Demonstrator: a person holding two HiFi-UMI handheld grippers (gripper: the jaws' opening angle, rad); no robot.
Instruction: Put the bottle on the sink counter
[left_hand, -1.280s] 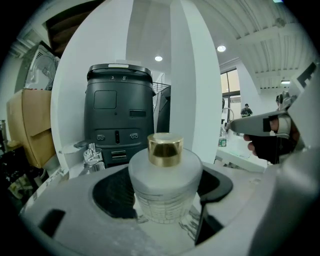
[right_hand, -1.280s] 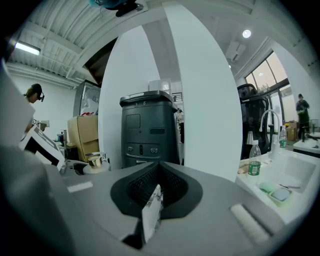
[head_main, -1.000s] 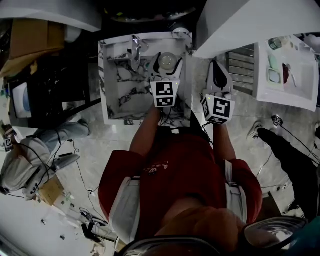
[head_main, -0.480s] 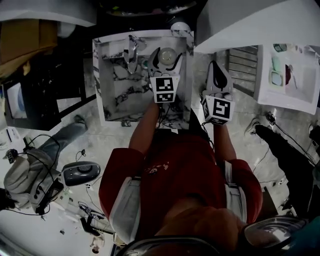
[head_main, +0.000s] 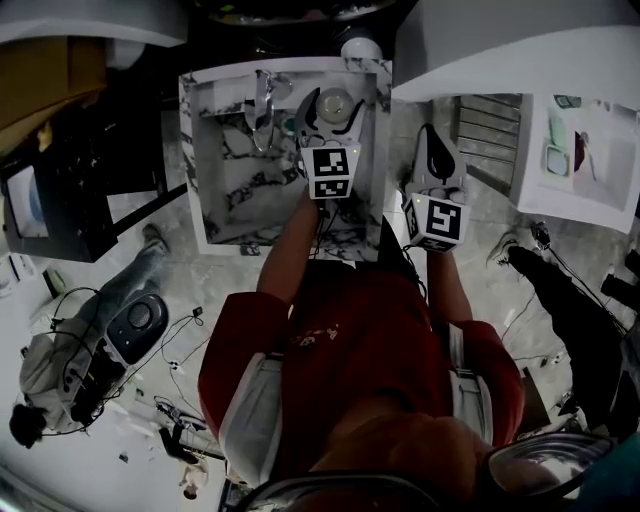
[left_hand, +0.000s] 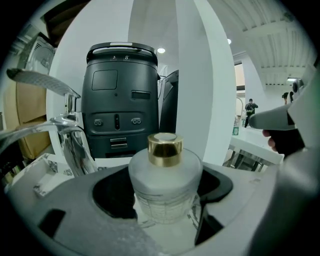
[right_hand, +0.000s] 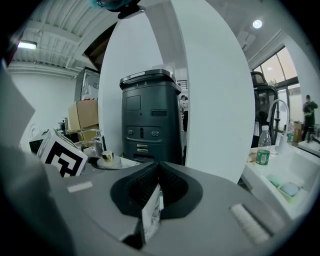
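The left tool (head_main: 333, 112) is clamped on the frosted glass bottle (left_hand: 165, 187), its jaws wide around the round body below the gold cap (left_hand: 164, 149). The bottle stands upright. It is at the far right corner of the marble sink tabletop (head_main: 192, 160), just right of the chrome faucet (head_main: 262, 100). No view shows its base, so I cannot tell whether it touches the surface.

The main risk is letting go too early. If the base is not yet down, the glass could drop, tip and roll into the basin, or off the right edge, which is near. Frosted glass held only by its curved sides could also slip if the jaws ease unevenly. A drift to the left could knock it against the faucet.

The right tool (right_hand: 159, 170) has its jaws together with nothing between them. It hangs off the tabletop's right edge and looks clear of the work.

The head view alone shows where the bottle sits over the tabletop and how close the edge is. The left gripper view alone shows the grip itself, with a dark grey machine (left_hand: 120, 100) behind it. The right gripper view shows the cap from the side, and a plastic water bottle (right_hand: 263, 145) far to the right.
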